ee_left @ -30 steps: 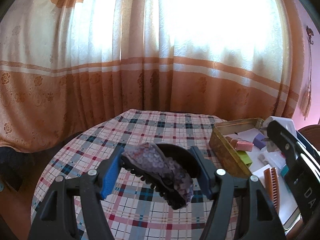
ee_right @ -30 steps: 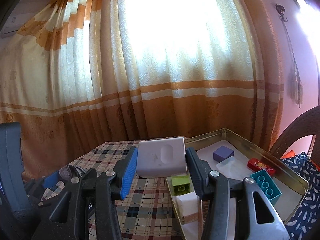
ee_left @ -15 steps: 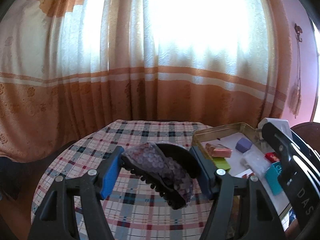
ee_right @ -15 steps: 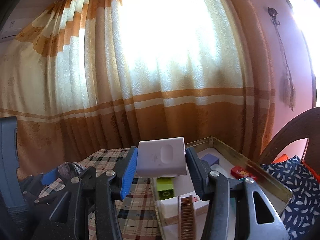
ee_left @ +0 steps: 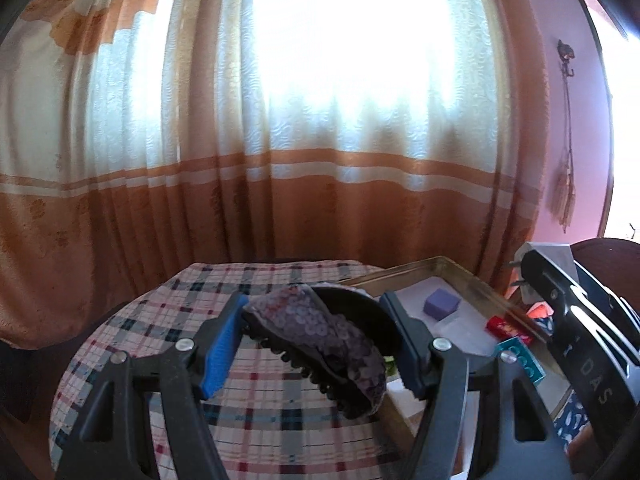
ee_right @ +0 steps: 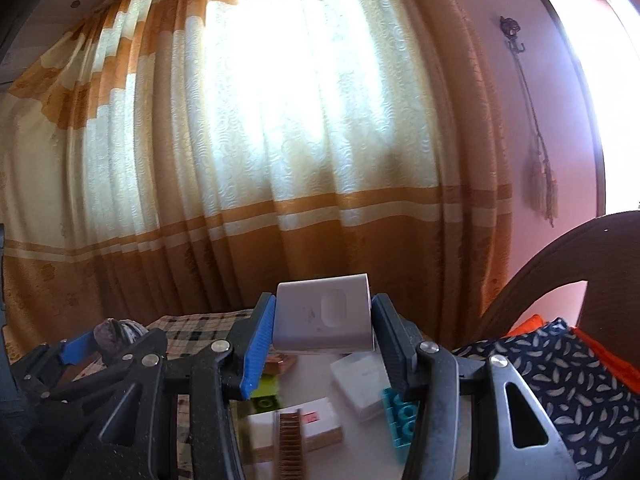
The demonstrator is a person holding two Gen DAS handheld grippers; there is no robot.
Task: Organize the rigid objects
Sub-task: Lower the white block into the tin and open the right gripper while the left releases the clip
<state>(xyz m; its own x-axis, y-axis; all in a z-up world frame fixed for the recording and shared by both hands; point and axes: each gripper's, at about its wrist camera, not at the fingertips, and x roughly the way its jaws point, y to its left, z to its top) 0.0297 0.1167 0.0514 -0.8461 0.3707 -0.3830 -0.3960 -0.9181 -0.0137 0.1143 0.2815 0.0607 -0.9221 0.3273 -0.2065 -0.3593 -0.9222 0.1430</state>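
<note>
My left claw (ee_left: 316, 340) is clamped on a sequined purple hair clip (ee_left: 320, 334), dark teeth pointing down, held tilted above the checked tabletop (ee_left: 260, 408). My right claw (ee_right: 324, 332) grips a white block-shaped charger (ee_right: 322, 318) by its two sides, an oval dimple facing me; in the left view its plug prongs (ee_left: 516, 274) show at the far right.

Below and ahead of the right claw lies the gold metal tray (ee_left: 476, 280), sitting at the right edge of the tabletop. In it: a purple block (ee_left: 441, 303), a red packet (ee_left: 506, 328), a teal toy brick (ee_right: 400, 416), a lime-green toy brick (ee_right: 266, 392), a clear plastic box (ee_right: 362, 378), a brown comb (ee_right: 289, 444) lying over a white carton (ee_right: 316, 422).

Behind everything, an orange-and-cream curtain (ee_right: 280, 160), backlit. A dark patterned cushion (ee_right: 560, 380) sits to the right of the tray.
</note>
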